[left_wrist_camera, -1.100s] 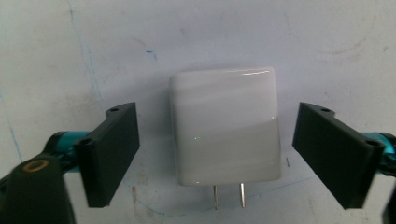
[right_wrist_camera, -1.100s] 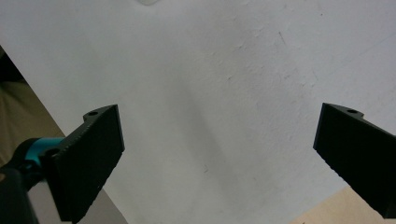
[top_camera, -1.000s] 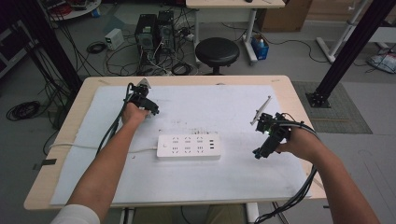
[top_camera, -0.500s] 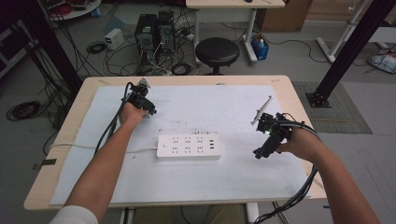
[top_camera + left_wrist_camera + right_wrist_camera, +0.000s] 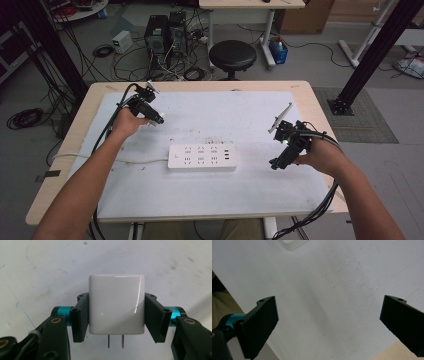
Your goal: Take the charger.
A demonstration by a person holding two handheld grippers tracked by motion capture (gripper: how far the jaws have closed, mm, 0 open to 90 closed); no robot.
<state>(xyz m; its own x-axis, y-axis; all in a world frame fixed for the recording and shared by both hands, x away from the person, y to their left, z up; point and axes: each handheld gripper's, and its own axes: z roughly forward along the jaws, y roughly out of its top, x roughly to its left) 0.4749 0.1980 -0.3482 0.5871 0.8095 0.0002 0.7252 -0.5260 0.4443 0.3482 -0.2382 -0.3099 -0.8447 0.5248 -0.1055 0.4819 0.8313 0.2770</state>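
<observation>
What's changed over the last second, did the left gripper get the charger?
Yes. The left gripper has just closed on the white charger, pads on both sides, prongs pointing back toward the camera, and has lifted it off the mat. The right gripper stayed put, jaws open and empty. The power strip has not moved.
</observation>
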